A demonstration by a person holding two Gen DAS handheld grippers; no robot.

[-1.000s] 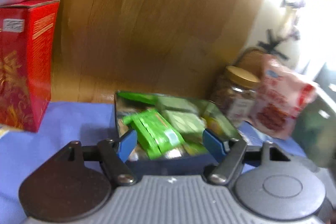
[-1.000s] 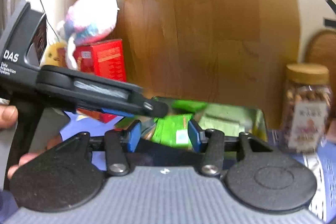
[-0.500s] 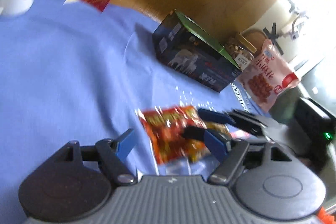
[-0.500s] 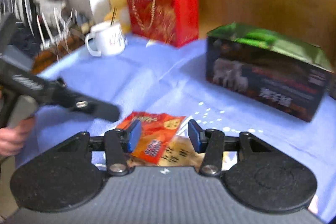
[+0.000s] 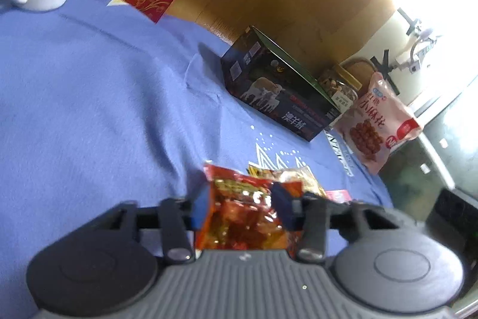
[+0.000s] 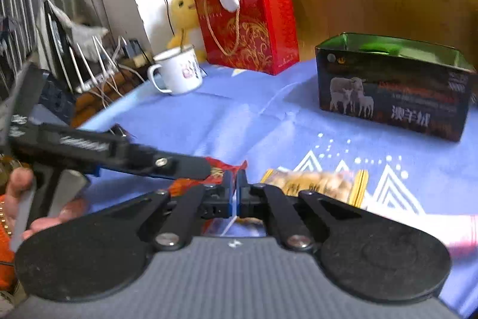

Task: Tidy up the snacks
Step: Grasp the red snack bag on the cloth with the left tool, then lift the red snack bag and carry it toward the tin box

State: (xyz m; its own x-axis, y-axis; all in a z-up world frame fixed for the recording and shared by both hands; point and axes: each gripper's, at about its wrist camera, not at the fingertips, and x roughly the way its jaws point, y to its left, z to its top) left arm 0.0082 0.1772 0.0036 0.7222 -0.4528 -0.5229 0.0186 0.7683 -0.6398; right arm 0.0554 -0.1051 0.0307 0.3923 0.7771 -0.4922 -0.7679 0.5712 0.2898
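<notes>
A blue cloth (image 5: 89, 97) is spread beneath a dark open-topped box (image 5: 280, 91) printed with sheep and "澳羊绒", and a pink bag (image 5: 379, 121) marked "小麻花" is stood just beside it. The red snack packet (image 5: 242, 217) is found between the closing jaws of the left gripper (image 5: 242, 208), pads pressed on its sides. The right gripper (image 6: 237, 193) is seen clamped together on a thin clear packet edge (image 6: 231, 224).

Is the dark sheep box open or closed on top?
Open: the dark sheep box has no lid on, its green lining and a green packet showing inside.
</notes>
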